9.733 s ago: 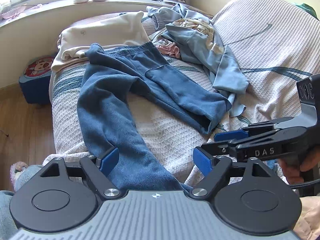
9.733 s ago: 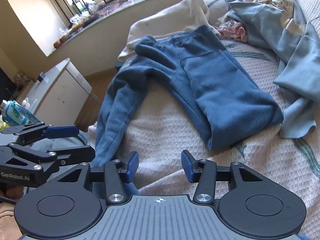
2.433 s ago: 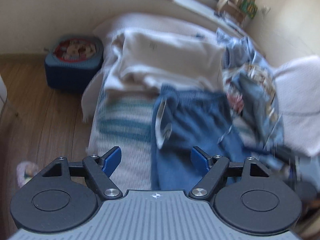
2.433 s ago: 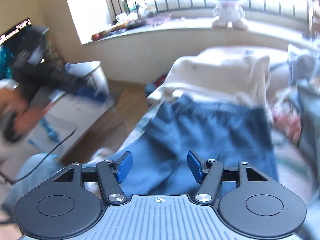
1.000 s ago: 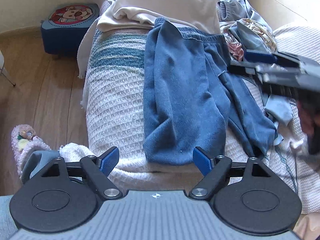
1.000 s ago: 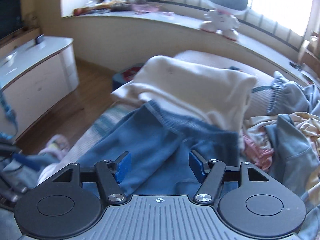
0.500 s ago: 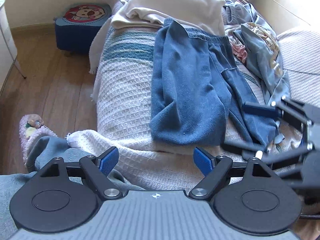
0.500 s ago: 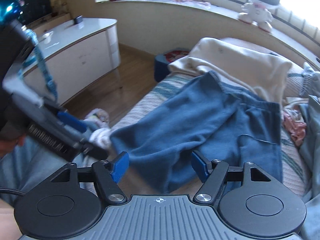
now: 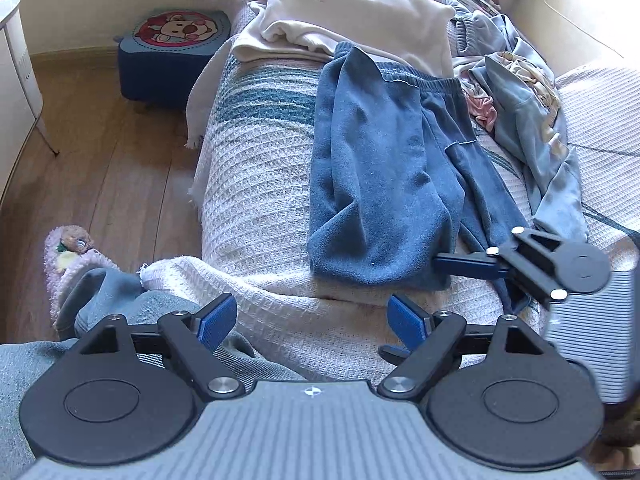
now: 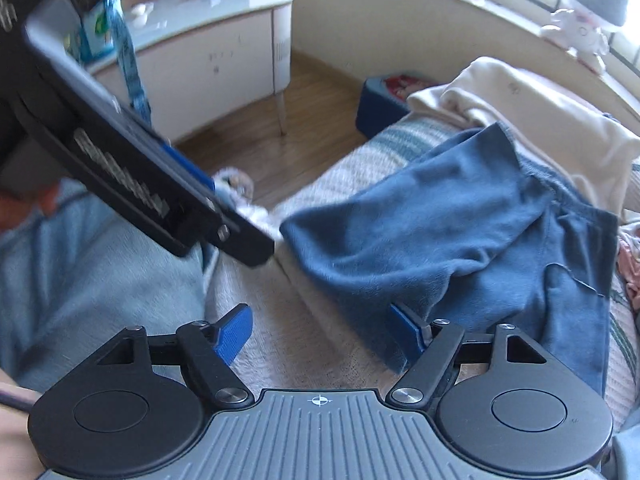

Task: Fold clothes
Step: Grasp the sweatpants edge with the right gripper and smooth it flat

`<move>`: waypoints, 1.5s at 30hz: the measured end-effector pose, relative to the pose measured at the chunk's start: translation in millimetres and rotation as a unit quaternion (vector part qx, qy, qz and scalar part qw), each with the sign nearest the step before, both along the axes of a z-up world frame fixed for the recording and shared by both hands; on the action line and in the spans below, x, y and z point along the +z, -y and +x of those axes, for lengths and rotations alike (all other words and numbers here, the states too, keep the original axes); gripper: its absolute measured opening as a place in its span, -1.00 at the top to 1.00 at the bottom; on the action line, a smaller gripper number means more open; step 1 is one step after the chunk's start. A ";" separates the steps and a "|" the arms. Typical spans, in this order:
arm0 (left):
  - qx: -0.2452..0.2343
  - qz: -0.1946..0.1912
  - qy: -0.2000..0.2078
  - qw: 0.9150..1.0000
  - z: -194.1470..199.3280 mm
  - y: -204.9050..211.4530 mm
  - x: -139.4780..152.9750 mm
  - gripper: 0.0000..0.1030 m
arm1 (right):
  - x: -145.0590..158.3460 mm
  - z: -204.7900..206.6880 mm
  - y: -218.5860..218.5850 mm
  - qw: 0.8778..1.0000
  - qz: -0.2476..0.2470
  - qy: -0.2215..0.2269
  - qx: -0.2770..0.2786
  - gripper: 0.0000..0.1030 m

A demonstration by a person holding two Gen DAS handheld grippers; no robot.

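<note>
Blue fleece trousers [image 9: 384,176] lie on the white knitted sofa cover [image 9: 260,184], one leg folded up over the other; they also show in the right wrist view [image 10: 460,236]. My left gripper [image 9: 312,322] is open and empty, held above the cover's near edge, short of the folded hem. My right gripper [image 10: 320,330] is open; its right finger [image 10: 408,330] is at the near hem of the trousers and its left finger [image 10: 234,334] is over bare cover. The right gripper also shows in the left wrist view [image 9: 516,264], and the left gripper in the right wrist view [image 10: 140,168].
A cream garment [image 9: 352,20] lies beyond the waistband. A pale blue hoodie and pink clothes [image 9: 528,112] are heaped at the right. A blue cartoon stool [image 9: 172,52] stands on the wood floor [image 9: 100,168]. A white cabinet [image 10: 208,52] is at the left. My knees are at the lower left.
Both grippers have drawn back toward the near edge of the sofa. The right gripper has dropped low so that its right finger meets the trousers' hem. The trousers lie as before.
</note>
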State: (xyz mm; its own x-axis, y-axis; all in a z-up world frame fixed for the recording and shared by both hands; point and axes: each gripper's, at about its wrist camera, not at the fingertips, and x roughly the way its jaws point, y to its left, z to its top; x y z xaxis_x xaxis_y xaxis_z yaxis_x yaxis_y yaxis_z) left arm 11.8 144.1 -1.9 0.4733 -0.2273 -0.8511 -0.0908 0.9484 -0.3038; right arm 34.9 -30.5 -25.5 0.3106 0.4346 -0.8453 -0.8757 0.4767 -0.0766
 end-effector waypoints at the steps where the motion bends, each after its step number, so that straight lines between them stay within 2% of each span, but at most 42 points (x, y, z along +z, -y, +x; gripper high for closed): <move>1: 0.000 0.000 0.000 1.000 0.0 0.0 0.2 -0.58 | -5.1 1.7 -1.1 1.000 -0.004 -0.004 0.000 -0.49; 3: 0.000 0.001 0.000 1.000 0.3 -0.1 0.2 -0.58 | -14.9 4.9 -2.7 1.000 -0.013 -0.017 -0.002 -0.45; 5: 0.001 0.002 0.000 1.000 0.3 -0.2 0.3 -0.59 | -20.0 5.4 -2.3 1.000 -0.017 -0.014 -0.004 -0.23; 6: 0.002 0.001 -0.001 1.000 0.3 -0.3 0.3 -0.59 | -19.8 5.9 -0.6 1.000 -0.017 -0.007 -0.007 -0.03; 7: 0.003 0.000 -0.001 1.000 0.3 -0.3 0.2 -0.59 | -19.6 6.3 1.2 1.000 -0.016 0.000 -0.011 0.28; 9: 0.000 0.001 -0.001 1.000 0.7 1.5 0.7 -0.59 | -16.0 9.6 7.6 1.000 -0.007 0.002 -0.017 0.67; 10: -0.002 0.002 0.000 1.000 0.8 2.7 1.0 -0.59 | -12.5 10.9 11.4 1.000 0.003 -0.005 -0.015 0.78; 14: -0.006 0.004 0.004 1.000 0.1 5.5 3.8 -0.59 | -2.7 0.6 18.5 1.000 0.000 -0.003 0.011 0.86; 16: -0.005 0.006 0.005 1.000 -0.8 5.5 5.1 -0.59 | 4.9 -2.1 21.3 0.999 0.005 -0.024 0.023 0.97; 19: -0.003 0.007 0.004 1.000 -1.9 5.6 5.8 -0.59 | 14.7 -8.9 23.9 0.997 0.014 -0.056 0.049 0.98; 24: -0.005 0.008 0.004 1.000 -3.0 7.0 6.3 -0.59 | 17.7 -10.5 25.3 0.999 0.012 -0.014 0.031 0.98; 29: -0.003 -0.003 0.006 1.000 -1.6 5.7 6.5 -0.59 | 26.1 -14.0 33.3 1.000 0.011 0.007 0.018 0.72; 31: -0.007 -0.010 0.007 1.000 -0.2 7.7 6.3 -0.59 | 25.2 -16.0 34.8 1.000 0.001 0.017 0.016 0.53; 34: -0.018 -0.014 0.005 1.000 0.5 14.3 5.3 -0.59 | 22.9 -13.8 38.8 1.000 -0.007 0.021 0.009 0.41; 40: -0.025 -0.015 0.006 1.000 0.7 20.9 3.7 -0.60 | 31.0 -1.5 56.7 0.999 -0.011 0.036 -0.032 0.36; 45: -0.027 -0.019 0.004 0.999 5.5 21.4 -3.5 -0.60 | 55.1 29.7 75.3 0.994 0.016 0.032 -0.102 0.36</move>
